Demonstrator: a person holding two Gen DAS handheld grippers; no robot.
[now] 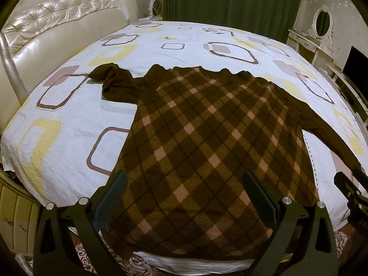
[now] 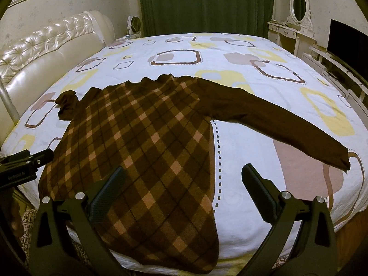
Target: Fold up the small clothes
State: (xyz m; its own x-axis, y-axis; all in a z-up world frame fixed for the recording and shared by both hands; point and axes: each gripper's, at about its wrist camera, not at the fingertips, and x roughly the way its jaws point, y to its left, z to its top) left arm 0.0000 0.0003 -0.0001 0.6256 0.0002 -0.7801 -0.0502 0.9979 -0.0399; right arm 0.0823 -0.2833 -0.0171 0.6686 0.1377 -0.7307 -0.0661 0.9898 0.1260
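A wide bed [image 1: 161,53] under a smooth white sheet [image 2: 241,142] printed with rounded brown, yellow and grey squares fills both wrist views, its glossy cream button-tufted headboard [image 1: 57,30] running along the left edge. Across the near half of the sheet lies a brown knit sweater [image 1: 202,138], spread flat, its body a soft fuzzy diamond check of dark brown, tan and pale pink, its hem hanging just over the near edge of the bed. The plain dark-brown right sleeve [image 2: 276,119] stretches straight toward the right edge, while the left sleeve [image 1: 112,80] sits bunched and crumpled toward the headboard side. A frilled collar [image 2: 156,79] marks the far end of the garment. The left gripper [image 1: 185,197] hovers over the hem with its ribbed black fingers spread wide, nothing clamped between them; the right gripper [image 2: 184,193] hangs likewise agape and empty over the sweater's right side. Heavy pleated green curtains [image 2: 202,7] and an ornate white oval mirror [image 2: 299,2] stand beyond the far edge.
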